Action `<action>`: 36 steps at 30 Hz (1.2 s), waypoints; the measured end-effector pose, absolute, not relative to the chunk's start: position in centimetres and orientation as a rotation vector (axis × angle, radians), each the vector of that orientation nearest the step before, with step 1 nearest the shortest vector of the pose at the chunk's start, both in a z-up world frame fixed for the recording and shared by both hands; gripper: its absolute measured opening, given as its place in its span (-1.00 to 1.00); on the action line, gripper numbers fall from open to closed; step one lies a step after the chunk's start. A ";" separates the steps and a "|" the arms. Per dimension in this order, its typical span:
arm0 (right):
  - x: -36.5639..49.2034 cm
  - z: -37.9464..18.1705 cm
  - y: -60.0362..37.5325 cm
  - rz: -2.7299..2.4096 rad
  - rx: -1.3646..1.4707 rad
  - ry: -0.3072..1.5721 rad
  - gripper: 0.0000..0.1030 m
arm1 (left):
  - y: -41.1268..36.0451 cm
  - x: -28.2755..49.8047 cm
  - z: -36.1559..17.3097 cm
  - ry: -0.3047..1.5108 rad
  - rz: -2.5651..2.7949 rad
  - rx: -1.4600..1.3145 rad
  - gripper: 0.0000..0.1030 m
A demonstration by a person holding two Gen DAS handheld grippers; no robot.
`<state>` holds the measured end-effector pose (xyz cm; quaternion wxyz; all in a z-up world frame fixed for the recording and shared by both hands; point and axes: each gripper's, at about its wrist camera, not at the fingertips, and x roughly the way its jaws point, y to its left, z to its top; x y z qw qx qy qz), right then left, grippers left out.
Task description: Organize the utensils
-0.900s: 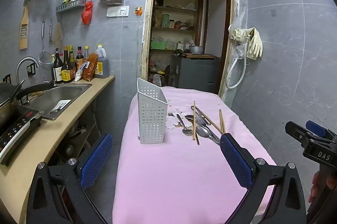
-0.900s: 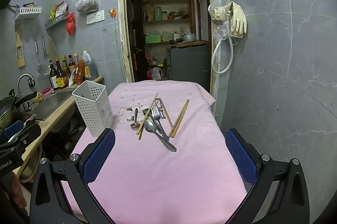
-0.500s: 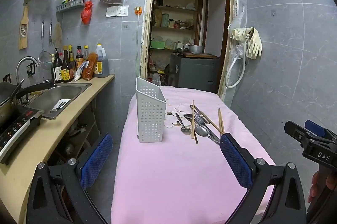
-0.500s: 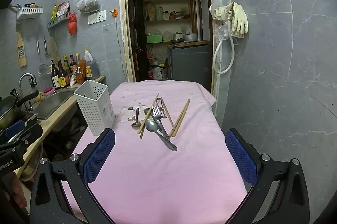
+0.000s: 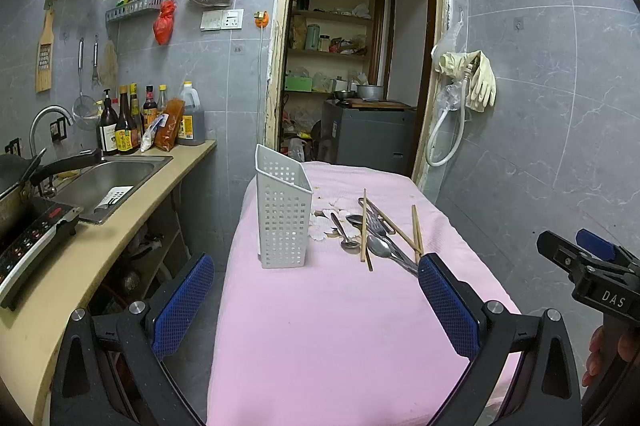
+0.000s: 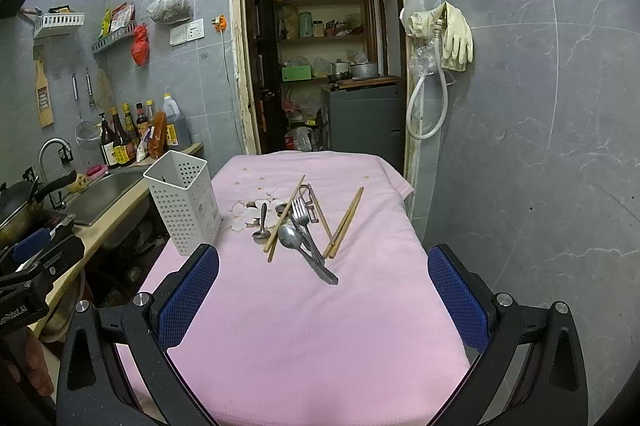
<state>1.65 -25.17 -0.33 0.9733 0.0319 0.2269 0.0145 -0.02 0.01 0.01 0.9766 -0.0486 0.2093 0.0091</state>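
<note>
White perforated utensil holder (image 5: 284,214) stands upright on the pink-covered table (image 5: 340,326), left side. Just right of it, a loose heap: metal spoons (image 6: 291,238), a fork (image 6: 300,211), wooden chopsticks (image 6: 346,222) lying crossed and overlapping, flat on the cloth, apart from the holder.

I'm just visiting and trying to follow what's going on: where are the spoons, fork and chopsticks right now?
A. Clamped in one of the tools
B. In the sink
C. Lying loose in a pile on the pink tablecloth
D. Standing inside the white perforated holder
C: the spoons, fork and chopsticks lie loose on the pink tablecloth, beside the white perforated holder.
</note>
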 end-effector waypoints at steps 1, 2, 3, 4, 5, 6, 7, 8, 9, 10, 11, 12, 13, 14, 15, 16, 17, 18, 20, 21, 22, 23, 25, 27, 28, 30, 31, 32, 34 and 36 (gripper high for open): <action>1.6 -0.3 -25.1 0.029 0.065 0.457 0.98 | 0.0 0.0 0.0 0.422 0.018 -0.098 0.99; 1.6 -0.3 -25.1 0.029 0.064 0.457 0.98 | 0.0 0.0 0.0 0.422 0.017 -0.099 0.99; 1.6 -0.3 -25.1 0.029 0.064 0.457 0.98 | 0.0 0.0 0.0 0.421 0.017 -0.098 0.99; 1.6 -0.3 -25.1 0.029 0.064 0.457 0.98 | 0.0 0.0 0.0 0.422 0.018 -0.098 0.99; 1.6 -0.3 -25.1 0.028 0.065 0.457 0.98 | 0.0 0.0 0.0 0.422 0.017 -0.098 0.99; 1.6 -0.3 -25.1 0.028 0.065 0.457 0.98 | 0.0 0.0 0.0 0.422 0.016 -0.099 0.99; 1.6 -0.3 -25.0 0.028 0.065 0.457 0.98 | 0.0 0.0 0.0 0.423 0.016 -0.099 0.99; 1.6 -0.4 -25.0 0.028 0.065 0.457 0.98 | 0.0 0.0 0.0 0.423 0.016 -0.098 0.99; 1.6 -0.3 -25.1 0.028 0.065 0.457 0.98 | 0.0 0.0 0.0 0.423 0.017 -0.099 0.99; 1.6 -0.3 -25.1 0.028 0.065 0.457 0.98 | 0.0 0.0 0.0 0.423 0.017 -0.099 0.99; 1.6 -0.3 -25.1 0.028 0.065 0.457 0.98 | 0.0 0.0 0.0 0.423 0.017 -0.099 0.99; 1.6 -0.3 -25.1 0.029 0.065 0.458 0.98 | 0.0 0.0 0.0 0.423 0.016 -0.099 0.99; 1.6 -0.3 -25.1 0.028 0.066 0.457 0.98 | 0.0 0.0 0.0 0.423 0.017 -0.099 0.99; 1.6 -0.3 -25.0 0.028 0.066 0.457 0.98 | 0.0 0.0 0.0 0.423 0.016 -0.099 0.99; 1.6 -0.3 -25.1 0.028 0.066 0.457 0.98 | 0.0 0.0 0.0 0.423 0.015 -0.099 0.99; 1.6 -0.3 -25.1 0.028 0.067 0.457 0.98 | 0.0 0.0 0.0 0.424 0.017 -0.099 0.99; 1.6 -0.3 -25.1 0.028 0.066 0.457 0.98 | 0.0 0.0 0.0 0.424 0.017 -0.099 0.99; 1.6 -0.3 -25.1 0.027 0.065 0.458 0.98 | 0.0 0.0 0.0 0.424 0.017 -0.100 0.99; 1.6 -0.4 -25.1 0.029 0.066 0.457 0.98 | 0.0 0.0 0.0 0.424 0.017 -0.099 0.99; 1.6 -0.4 -25.1 0.029 0.065 0.457 0.98 | 0.0 0.0 0.0 0.424 0.017 -0.099 0.99; 1.6 -0.3 -25.1 0.028 0.065 0.458 0.98 | 0.0 0.0 0.0 0.425 0.016 -0.100 0.99; 1.6 -0.4 -25.1 0.029 0.066 0.457 0.98 | -0.2 -0.2 -0.2 0.426 0.016 -0.099 0.99; 1.6 -0.4 -25.1 0.028 0.066 0.457 0.98 | -1.1 -0.8 -0.8 0.425 0.015 -0.099 0.99; 1.6 -0.4 -25.1 0.028 0.065 0.458 0.98 | -1.4 -0.9 -0.9 0.425 0.016 -0.100 0.99; 1.6 -0.4 -25.1 0.028 0.065 0.459 0.98 | -0.9 -0.4 -0.9 0.426 0.015 -0.100 0.99; 1.5 -0.5 -25.0 0.027 0.066 0.459 0.98 | -1.0 -0.5 -1.0 0.425 0.015 -0.100 0.99; 1.5 -0.5 -25.1 0.027 0.066 0.459 0.98 | -1.0 -0.4 -1.0 0.425 0.015 -0.100 0.99; 1.5 -0.5 -25.1 0.027 0.065 0.459 0.98 | -1.0 -0.4 -1.0 0.426 0.015 -0.100 0.99; 1.6 -0.5 -25.1 0.028 0.065 0.460 0.98 | -1.0 -0.4 -0.9 0.426 0.015 -0.101 0.99; 1.6 -0.5 -25.0 0.028 0.066 0.459 0.98 | -1.1 -0.5 -1.0 0.426 0.016 -0.101 0.99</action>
